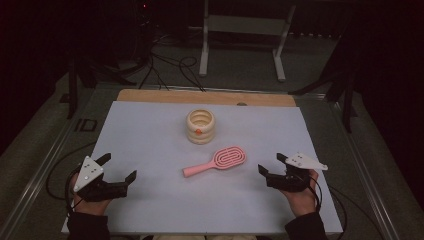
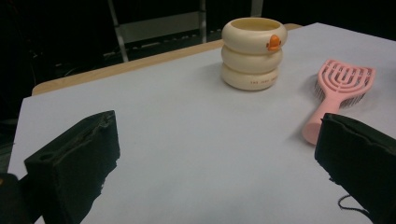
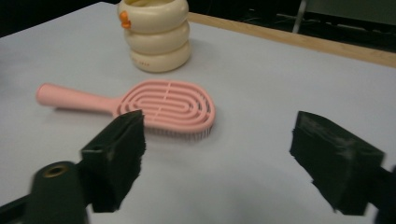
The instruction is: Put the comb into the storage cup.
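Observation:
A pink hairbrush lies bristles down in the middle of the white sheet, with its handle toward the left. Behind it stands a cream ringed cup with a small orange duck mark. My left gripper rests at the front left, open, with nothing between its jaws. In the left gripper view the left gripper faces the cup and the brush from well back. My right gripper sits right of the brush head, open and apart from it. The right gripper looks over the brush toward the cup.
The white sheet covers a wooden tabletop whose bare strip shows at the back. Beyond the table stand a white metal frame and loose cables on the floor. A metal rail runs along the left side.

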Demonstrator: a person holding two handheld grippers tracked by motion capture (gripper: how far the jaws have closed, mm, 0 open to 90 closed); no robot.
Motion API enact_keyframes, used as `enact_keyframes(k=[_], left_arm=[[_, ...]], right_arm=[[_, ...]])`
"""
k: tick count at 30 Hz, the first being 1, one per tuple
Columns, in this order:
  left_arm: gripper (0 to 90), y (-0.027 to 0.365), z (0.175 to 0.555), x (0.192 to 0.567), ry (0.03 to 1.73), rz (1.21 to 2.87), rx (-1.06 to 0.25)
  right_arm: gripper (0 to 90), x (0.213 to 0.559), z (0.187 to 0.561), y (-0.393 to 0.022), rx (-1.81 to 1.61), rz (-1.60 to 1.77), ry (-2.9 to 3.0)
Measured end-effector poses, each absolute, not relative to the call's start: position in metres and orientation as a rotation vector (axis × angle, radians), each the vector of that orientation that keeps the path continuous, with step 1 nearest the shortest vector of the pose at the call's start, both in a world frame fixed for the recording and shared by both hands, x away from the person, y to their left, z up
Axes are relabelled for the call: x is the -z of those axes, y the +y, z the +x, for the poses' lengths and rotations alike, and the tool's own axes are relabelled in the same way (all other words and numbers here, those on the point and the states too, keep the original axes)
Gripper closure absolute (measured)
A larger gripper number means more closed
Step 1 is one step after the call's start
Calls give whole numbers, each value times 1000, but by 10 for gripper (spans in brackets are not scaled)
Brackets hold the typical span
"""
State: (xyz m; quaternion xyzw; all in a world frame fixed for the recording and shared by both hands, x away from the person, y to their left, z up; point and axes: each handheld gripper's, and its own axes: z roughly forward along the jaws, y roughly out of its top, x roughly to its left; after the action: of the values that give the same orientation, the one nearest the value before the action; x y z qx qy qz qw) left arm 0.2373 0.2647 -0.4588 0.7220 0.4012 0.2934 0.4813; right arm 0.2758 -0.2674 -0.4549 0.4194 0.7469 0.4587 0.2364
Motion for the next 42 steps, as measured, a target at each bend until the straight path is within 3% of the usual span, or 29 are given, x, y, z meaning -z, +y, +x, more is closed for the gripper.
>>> enact_keyframes(k=[6,9,14,15,20,22,23,24,25,42], left_arm=[[8,265,237,460,989,1758,-724],[8,265,237,461,994,1756,-726],[8,265,238,465,1010,1755,-728],[8,265,238,465,1008,1760,-729],[8,264,238,466,1007,1760,-729],[8,264,238,467,1009,1761,-725],[8,264,238,467,1009,1761,-725],[8,263,239,467,1010,1759,-725],[8,263,239,468,1011,1759,-724],[8,261,239,468,1005,1761,-723]], right_arm=[[257,446,293,-255,-1226,1168,2059],[346,444,306,-249,-1183,1212,2053],[370,444,309,-248,-1166,1234,2050],[499,449,329,-243,-1133,1324,2063],[567,454,338,-239,-1100,1336,2079],[693,461,352,-232,-1054,1352,2111],[693,461,352,-232,-1054,1352,2111],[844,463,357,-228,-1026,1333,2127],[895,465,359,-226,-1019,1327,2129],[899,506,382,-212,-842,1441,2247]])
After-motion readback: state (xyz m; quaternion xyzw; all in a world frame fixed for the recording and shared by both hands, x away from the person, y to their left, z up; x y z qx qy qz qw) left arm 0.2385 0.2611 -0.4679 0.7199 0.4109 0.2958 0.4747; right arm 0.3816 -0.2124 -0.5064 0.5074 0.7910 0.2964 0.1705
